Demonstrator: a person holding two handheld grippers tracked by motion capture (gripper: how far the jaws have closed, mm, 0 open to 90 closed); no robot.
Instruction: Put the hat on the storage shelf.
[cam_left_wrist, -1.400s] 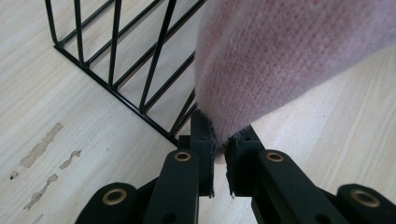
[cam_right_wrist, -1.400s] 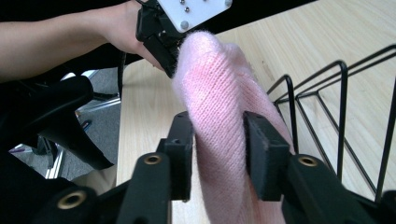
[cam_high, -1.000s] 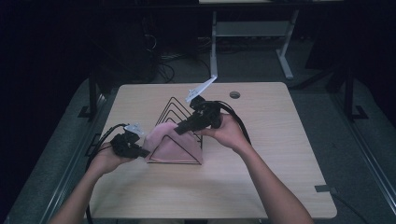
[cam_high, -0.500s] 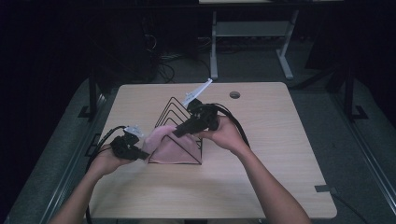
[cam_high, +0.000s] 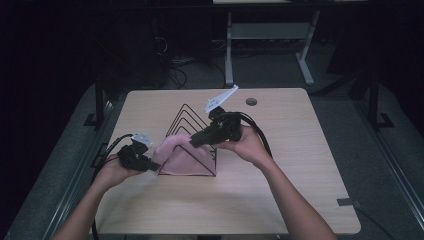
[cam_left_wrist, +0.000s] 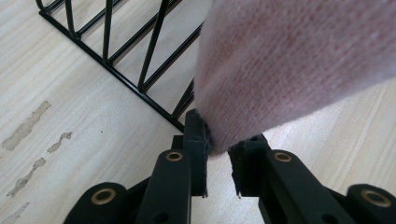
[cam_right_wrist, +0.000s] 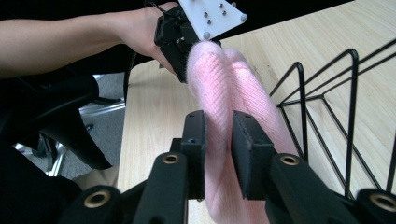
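Note:
A pink knitted cloth (cam_high: 182, 157) hangs over the front of a black wire rack (cam_high: 187, 112) in mid-table. My left gripper (cam_high: 152, 162) is at the cloth's left end. In the left gripper view its jaws (cam_left_wrist: 218, 140) have just been opening: a gap shows between them, and the cloth's corner (cam_left_wrist: 289, 60) rests at the tips. My right gripper (cam_high: 192, 142) reaches over the rack's top from the right. Its jaws (cam_right_wrist: 218, 126) have just been opening too, but the cloth's fold (cam_right_wrist: 233, 79) still looks squeezed between the pads. The left gripper (cam_right_wrist: 182, 56) shows at the fold's far end.
The light wooden table (cam_high: 280, 190) has a small round hole (cam_high: 251, 101) near its far edge. Cables trail from both grippers across the tabletop. The rack's wire loops (cam_right_wrist: 327, 93) stand just right of the right jaws. Dark floor and desk legs lie beyond the table.
Both hands stay almost where they were beside the rack. The cloth still hangs over the rack between the two grippers.

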